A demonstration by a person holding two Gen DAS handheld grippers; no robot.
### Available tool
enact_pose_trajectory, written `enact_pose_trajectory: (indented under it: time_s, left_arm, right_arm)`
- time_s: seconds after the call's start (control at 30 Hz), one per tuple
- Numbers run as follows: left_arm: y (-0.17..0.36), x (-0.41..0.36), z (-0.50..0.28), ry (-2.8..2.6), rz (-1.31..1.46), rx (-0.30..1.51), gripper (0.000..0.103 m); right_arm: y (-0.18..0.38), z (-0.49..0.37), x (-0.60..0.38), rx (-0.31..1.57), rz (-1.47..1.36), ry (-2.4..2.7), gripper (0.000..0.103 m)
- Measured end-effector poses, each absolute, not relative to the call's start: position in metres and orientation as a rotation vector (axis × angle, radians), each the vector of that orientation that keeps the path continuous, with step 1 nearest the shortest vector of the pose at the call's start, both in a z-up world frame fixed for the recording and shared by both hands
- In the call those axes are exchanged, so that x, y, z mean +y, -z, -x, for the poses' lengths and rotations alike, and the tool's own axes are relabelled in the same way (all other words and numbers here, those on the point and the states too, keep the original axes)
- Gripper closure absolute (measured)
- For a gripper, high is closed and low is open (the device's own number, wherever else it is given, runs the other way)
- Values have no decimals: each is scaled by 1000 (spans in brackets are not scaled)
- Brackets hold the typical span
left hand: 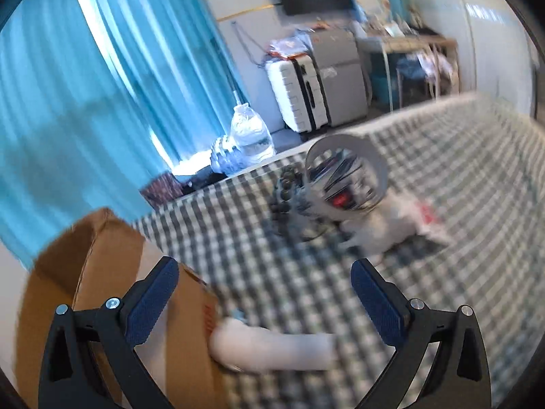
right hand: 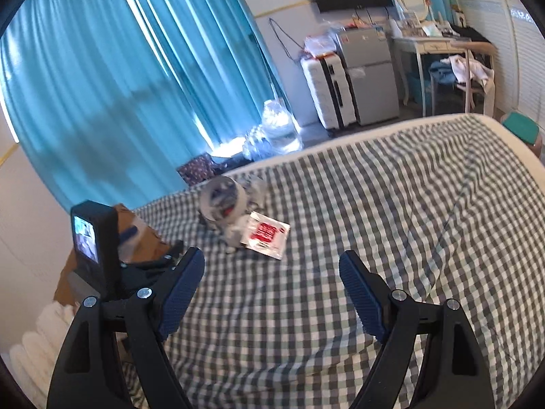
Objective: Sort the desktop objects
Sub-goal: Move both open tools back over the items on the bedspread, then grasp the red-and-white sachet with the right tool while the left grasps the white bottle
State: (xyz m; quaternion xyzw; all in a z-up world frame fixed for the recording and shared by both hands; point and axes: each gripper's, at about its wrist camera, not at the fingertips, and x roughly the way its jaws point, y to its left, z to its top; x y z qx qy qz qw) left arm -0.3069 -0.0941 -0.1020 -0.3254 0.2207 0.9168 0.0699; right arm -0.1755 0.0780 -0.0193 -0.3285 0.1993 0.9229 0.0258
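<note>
Desktop objects sit clustered on checkered bedspread, far side: round tin on its side, white packet touching the pile. Cardboard box at bed's left edge. Left gripper released, empty; right gripper likewise spread, nothing between pads.

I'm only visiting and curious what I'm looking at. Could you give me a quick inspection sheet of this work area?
Surface: checked bedspread, wrinkled.
Job's things: cardboard box at the bed's edge; white tube lying beside it; tape roll on a blurred pile; red-and-white packet.
Clutter: water bottle on the floor.
Tongs: left tongs open, empty; right tongs open, empty.
Cables: one hanging on the wall.
Surroundings: blue curtains, suitcase, small fridge.
</note>
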Motion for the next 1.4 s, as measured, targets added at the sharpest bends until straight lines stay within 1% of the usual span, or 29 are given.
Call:
enact_pose_trajectory:
  time_s: [0.03, 0.13, 0.2, 0.33, 0.37, 0.4, 0.43, 0.47, 0.5, 0.53, 0.57, 0.6, 0.63, 0.67, 0.7, 0.87, 1.0, 1.03, 1.07, 1.1, 1.13, 1.17, 1.3, 1.33, 1.37, 1.4]
  left_arm:
    - [105, -97, 311, -2726, 989, 696, 0]
    - [113, -118, 320, -2706, 989, 693, 0]
    - [116, -120, 317, -2681, 979, 744, 0]
    - [115, -114, 299, -2673, 1039, 671, 0]
    - [114, -112, 293, -2697, 1059, 650, 0]
    - [115, -111, 287, -2719, 1105, 598, 0]
    - [116, -111, 284, -2724, 1144, 560, 0]
    - [118, -112, 281, -2746, 1196, 497, 0]
    - [122, -117, 278, -2772, 1258, 383, 0]
    - [125, -120, 276, -2785, 1299, 308, 0]
    - [129, -126, 274, -2809, 1339, 192, 0]
    - [133, -135, 268, -2841, 1349, 31, 0]
    - [137, -143, 262, -2848, 1348, -103, 0]
    - [144, -152, 258, -2845, 1379, -233, 0]
    - [150, -156, 256, -2863, 1415, -305, 0]
    - [160, -163, 259, -2934, 1454, -420, 0]
    - [163, -161, 275, -2935, 1480, -565, 0]
    - [166, -159, 277, -2933, 1493, -586, 0]
    - [168, -158, 282, -2919, 1509, -609, 0]
    - [171, -157, 287, -2906, 1535, -627, 0]
    - [173, -158, 291, -2899, 1548, -644, 0]
    - [177, -158, 295, -2882, 1562, -659, 0]
    - [180, -159, 303, -2885, 1572, -641, 0]
    - [180, -157, 304, -2886, 1579, -613, 2]
    - [181, -155, 306, -2894, 1597, -562, 8]
    - [180, -151, 306, -2902, 1607, -505, 12]
  right_arm:
    - [24, 181, 78, 594, 1035, -2850, 21]
    - [41, 204, 73, 475, 1108, -2876, 21]
    - [52, 227, 63, 382, 1161, -2912, 21]
    - [80, 269, 39, 264, 1251, -2948, 22]
    - [87, 279, 33, 246, 1276, -2937, 29]
    - [95, 290, 28, 238, 1303, -2920, 39]
    - [103, 297, 25, 226, 1332, -2899, 44]
    - [111, 307, 21, 190, 1356, -2871, 51]
    - [118, 315, 19, 147, 1371, -2843, 55]
    - [126, 322, 19, 128, 1395, -2826, 60]
    - [133, 329, 21, 168, 1446, -2810, 80]
    - [137, 331, 26, 247, 1489, -2790, 99]
    - [136, 326, 33, 365, 1472, -2788, 100]
    - [132, 320, 37, 399, 1433, -2804, 100]
    - [128, 312, 39, 397, 1403, -2816, 100]
    - [113, 285, 48, 345, 1372, -2848, 100]
    - [114, 286, 51, 348, 1390, -2850, 100]
    - [113, 285, 48, 321, 1375, -2861, 97]
    - [113, 286, 44, 289, 1356, -2866, 78]
    - [111, 287, 39, 244, 1339, -2869, 43]
    - [110, 288, 34, 193, 1318, -2877, 31]
    - [109, 289, 29, 145, 1270, -2904, 28]
    - [112, 309, 20, 50, 1230, -2944, 28]
    - [115, 314, 18, 26, 1239, -2933, 29]
    - [122, 322, 17, 10, 1269, -2921, 32]
    - [127, 327, 19, 14, 1298, -2910, 46]
